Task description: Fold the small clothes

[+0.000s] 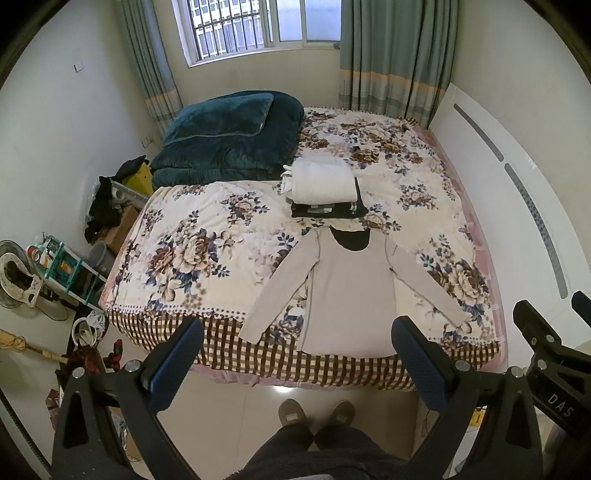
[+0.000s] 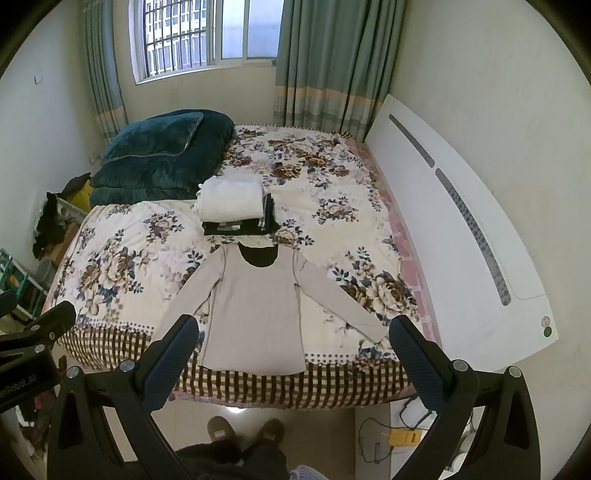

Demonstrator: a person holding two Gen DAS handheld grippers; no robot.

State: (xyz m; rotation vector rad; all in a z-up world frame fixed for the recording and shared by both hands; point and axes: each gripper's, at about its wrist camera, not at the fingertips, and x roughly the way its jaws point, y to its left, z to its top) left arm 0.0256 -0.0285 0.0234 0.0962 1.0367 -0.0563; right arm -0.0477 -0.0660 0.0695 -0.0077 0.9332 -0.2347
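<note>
Home bedroom: double bed under floral quilted cover [image 1: 207,236], white headboard [image 1: 517,192], folded teal plush blanket [image 1: 225,140], barred window [image 1: 258,26], grey-green striped curtains [image 1: 391,59].

Stack [image 1: 322,192]: your white top piece hides the dark garments beneath (only edges show).
Shirt [image 2: 255,310]: your left finger [image 2: 171,363] covers one cuff.

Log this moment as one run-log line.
stage: pre-fold | beige long-sleeve shirt: flat on bed, sleeves spread | left gripper: open, empty | right gripper: open, empty | folded stack: behind shirt
</note>
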